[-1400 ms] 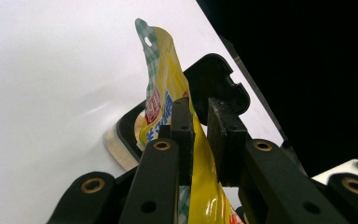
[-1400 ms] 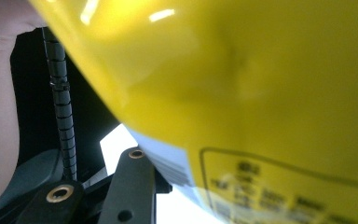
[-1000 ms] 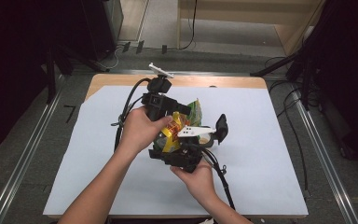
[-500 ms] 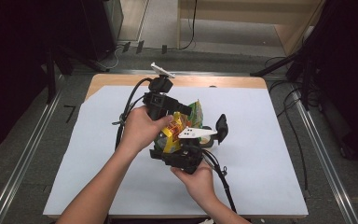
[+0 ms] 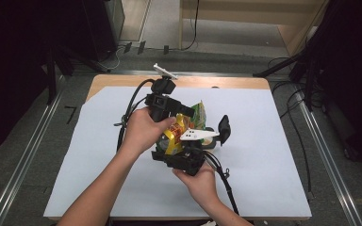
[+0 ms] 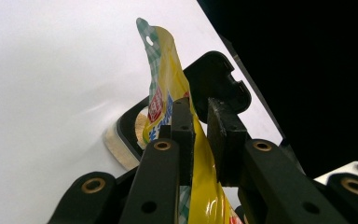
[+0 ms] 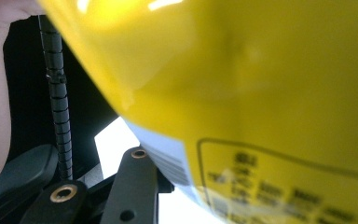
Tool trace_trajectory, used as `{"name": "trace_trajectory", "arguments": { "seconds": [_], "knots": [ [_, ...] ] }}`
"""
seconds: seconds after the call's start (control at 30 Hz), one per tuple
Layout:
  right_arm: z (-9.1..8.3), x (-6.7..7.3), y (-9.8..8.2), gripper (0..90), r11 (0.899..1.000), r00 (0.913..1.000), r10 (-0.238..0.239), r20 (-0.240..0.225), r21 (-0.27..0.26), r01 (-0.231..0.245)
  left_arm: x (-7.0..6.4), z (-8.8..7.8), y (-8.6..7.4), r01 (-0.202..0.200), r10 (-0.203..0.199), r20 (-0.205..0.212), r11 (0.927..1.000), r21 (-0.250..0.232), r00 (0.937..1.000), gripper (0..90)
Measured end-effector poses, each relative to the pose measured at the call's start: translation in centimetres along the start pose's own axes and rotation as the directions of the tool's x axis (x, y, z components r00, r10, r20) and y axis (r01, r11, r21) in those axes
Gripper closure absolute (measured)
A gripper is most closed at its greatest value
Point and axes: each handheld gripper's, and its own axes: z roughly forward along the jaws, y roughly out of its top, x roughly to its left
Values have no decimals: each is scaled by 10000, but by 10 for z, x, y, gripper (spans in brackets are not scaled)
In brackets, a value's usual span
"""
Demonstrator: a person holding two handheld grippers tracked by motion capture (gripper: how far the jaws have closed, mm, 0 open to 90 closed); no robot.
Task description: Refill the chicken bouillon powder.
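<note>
One yellow pouch point(image 6: 168, 100) between both hand-held grippers

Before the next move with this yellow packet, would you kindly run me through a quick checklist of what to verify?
1. Left gripper has the packet between its jaws: ok.
2. Left pads pressing on the packet: ok on one side; the other shows a slight gap, cannot tell.
3. Right gripper grips the packet: cannot tell; the packet fills its view.
4. Packet top edge intact: ok, no tear seen.
5. Packet clear of the black object behind: ok.
6. White sheet flat: ok.
</note>
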Motion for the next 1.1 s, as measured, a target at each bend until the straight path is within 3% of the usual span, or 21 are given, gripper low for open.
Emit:
{"name": "trace_trajectory", "arguments": {
  "seconds": [0.27,0.5,0.67,0.9,1.1],
  "knots": [
    [-1,0,0,714,10000,10000,29,-10,-40,-29,-1,1,0,-9,9,51,10000,24,10000,814],
    [-1,0,1,715,10000,10000,68,-23,-19,-68,-4,1,0,-331,331,-232,9994,-16,9992,808],
    [-1,0,1,717,9999,9999,123,-12,35,-123,-4,2,-1,-548,548,-211,9985,-11,9983,783],
    [1,5,1,717,9999,9999,-25,-133,136,26,-4,6,-2,-845,856,-405,9961,271,9955,785],
    [0,4,0,718,9999,9999,24,-148,120,-22,-2,7,-1,-770,776,-260,9968,233,9966,794]
  ]
}}
